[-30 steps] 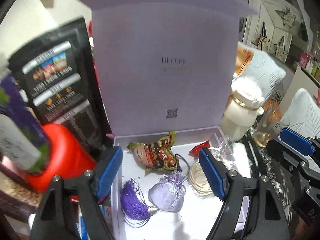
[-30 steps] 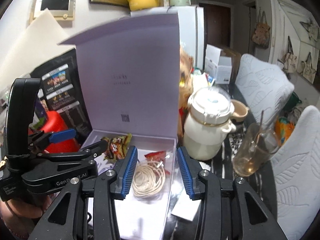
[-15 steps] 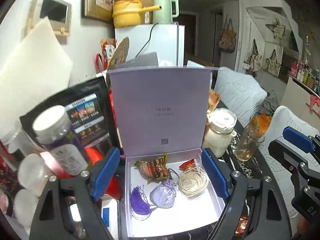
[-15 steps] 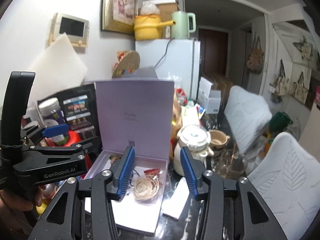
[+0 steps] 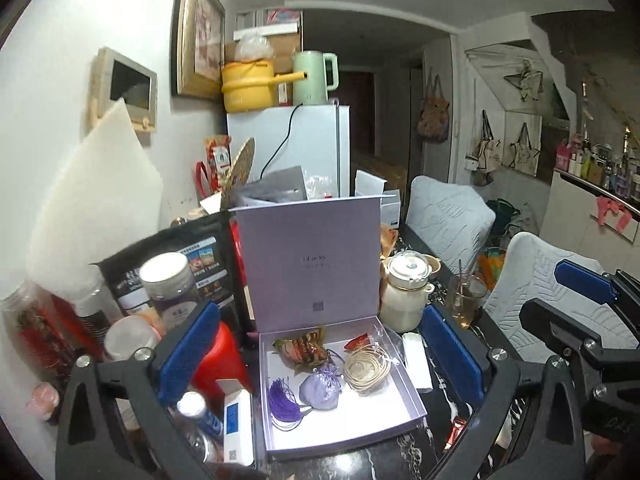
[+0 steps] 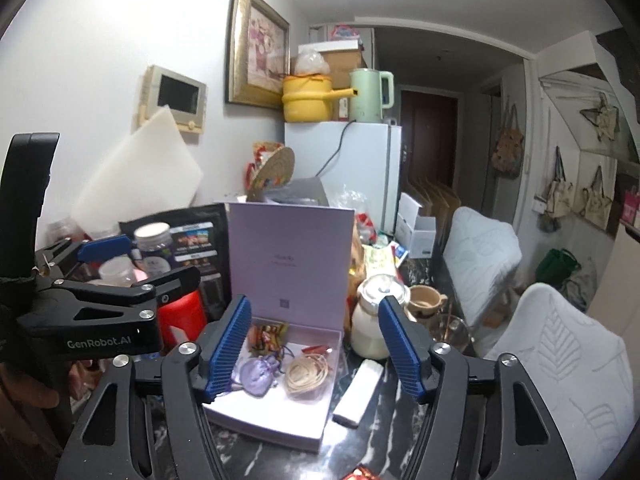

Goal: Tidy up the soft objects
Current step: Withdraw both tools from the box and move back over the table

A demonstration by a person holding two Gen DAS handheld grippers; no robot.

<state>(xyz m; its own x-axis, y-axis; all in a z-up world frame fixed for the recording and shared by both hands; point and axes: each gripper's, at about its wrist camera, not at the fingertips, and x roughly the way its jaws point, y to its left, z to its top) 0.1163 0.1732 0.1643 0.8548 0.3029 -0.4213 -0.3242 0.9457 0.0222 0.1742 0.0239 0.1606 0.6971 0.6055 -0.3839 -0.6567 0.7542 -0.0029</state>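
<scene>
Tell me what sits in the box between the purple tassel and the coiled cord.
The lilac drawstring pouch lies between the purple tassel and the coiled cord, seen best in the left wrist view.

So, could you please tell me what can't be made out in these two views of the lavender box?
- Lid print on the lavender box: too small, both views.
- Purple tassel: right wrist view, mostly hidden by the right gripper.
- Snack packet label: too small, blurred.
- Water bottle: left wrist view, partly behind the left gripper.
</scene>
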